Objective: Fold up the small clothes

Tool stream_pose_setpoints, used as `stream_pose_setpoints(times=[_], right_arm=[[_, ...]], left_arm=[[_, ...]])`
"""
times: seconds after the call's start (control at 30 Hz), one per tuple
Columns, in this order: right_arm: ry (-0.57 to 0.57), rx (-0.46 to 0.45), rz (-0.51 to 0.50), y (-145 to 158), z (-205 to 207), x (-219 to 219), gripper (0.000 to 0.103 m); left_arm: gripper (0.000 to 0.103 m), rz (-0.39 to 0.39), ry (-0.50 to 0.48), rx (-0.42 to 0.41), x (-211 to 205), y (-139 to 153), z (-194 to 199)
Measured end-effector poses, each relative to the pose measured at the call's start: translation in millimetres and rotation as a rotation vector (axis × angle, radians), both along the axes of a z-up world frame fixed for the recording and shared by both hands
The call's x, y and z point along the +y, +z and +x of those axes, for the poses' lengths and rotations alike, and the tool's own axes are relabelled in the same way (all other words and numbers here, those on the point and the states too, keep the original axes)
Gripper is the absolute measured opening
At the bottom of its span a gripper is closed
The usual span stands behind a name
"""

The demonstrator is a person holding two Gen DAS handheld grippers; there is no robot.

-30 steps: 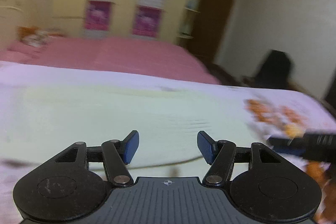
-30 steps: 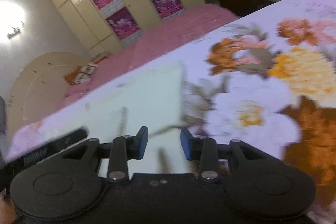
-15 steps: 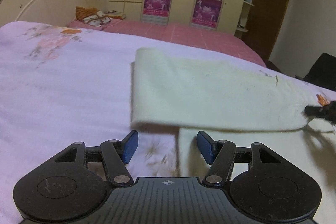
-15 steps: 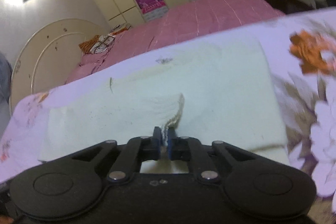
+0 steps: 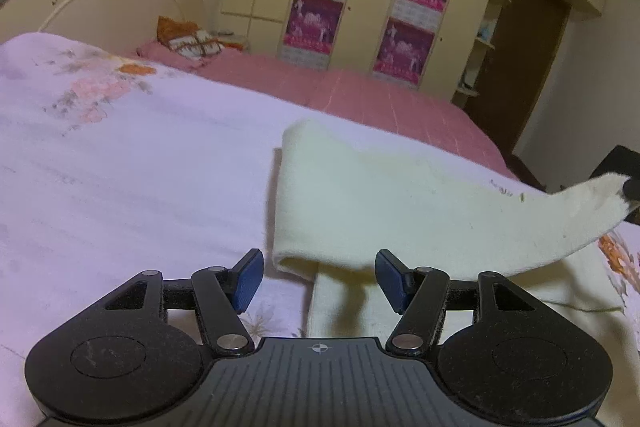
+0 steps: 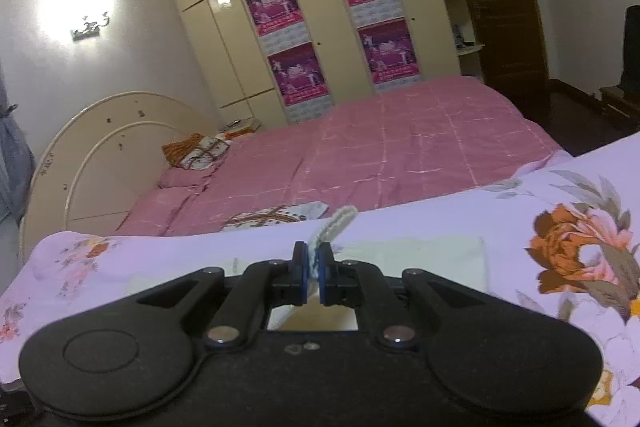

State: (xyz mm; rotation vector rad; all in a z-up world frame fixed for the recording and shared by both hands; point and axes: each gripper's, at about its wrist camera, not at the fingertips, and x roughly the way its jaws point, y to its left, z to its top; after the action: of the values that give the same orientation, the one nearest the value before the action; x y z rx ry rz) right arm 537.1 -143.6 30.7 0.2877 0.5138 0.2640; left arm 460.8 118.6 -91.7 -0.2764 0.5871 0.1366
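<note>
Cloth (image 5: 384, 203) corner pinched in right gripper (image 6: 313, 277) — left gripper (image 5: 318, 279) (spread) just beside fold.

A cream cloth (image 5: 384, 195) is lying on the floral bedsheet (image 5: 120, 179), soft and fuzzy in texture (like a small towel). Its upper layer is lifting off the lower layer, with the left edge curling in a rounded fold. One corner is rising at the far right, off the sheet. In the right wrist view, that corner (image 6: 334, 227) is poking up, pinched and ribbed-looking.
</note>
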Motion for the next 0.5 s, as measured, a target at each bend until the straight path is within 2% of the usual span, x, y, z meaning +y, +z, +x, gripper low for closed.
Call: stream_pose_setpoints(times=[0.2,0.3,0.37,0.43,0.5], right_arm=[[-0.029,0.011,-0.01,-11.7,-4.7,-9.9,0.006],[-0.044,0.015,-0.011,-14.1,-6.3,-17.2,0.006],[-0.055,0.014,-0.019,-14.9,-7.1,-23.0,0.006],[-0.069,0.016,-0.014,-15.4,-7.0,-29.6,0.006],[-0.085,0.018,-0.014,-16.1,-6.5,-34.8,0.006]], left_arm=[[0.062,0.05,-0.053,0.032,0.2,-4.4,17.7],[0.062,0.065,-0.102,0.001,-5.0,1.0,12.7],[0.062,0.078,-0.114,0.008,-7.7,-0.4,10.7],[0.062,0.062,-0.102,0.019,-5.7,-3.6,11.0],[0.062,0.019,-0.082,-0.012,-0.3,-1.8,9.1]])
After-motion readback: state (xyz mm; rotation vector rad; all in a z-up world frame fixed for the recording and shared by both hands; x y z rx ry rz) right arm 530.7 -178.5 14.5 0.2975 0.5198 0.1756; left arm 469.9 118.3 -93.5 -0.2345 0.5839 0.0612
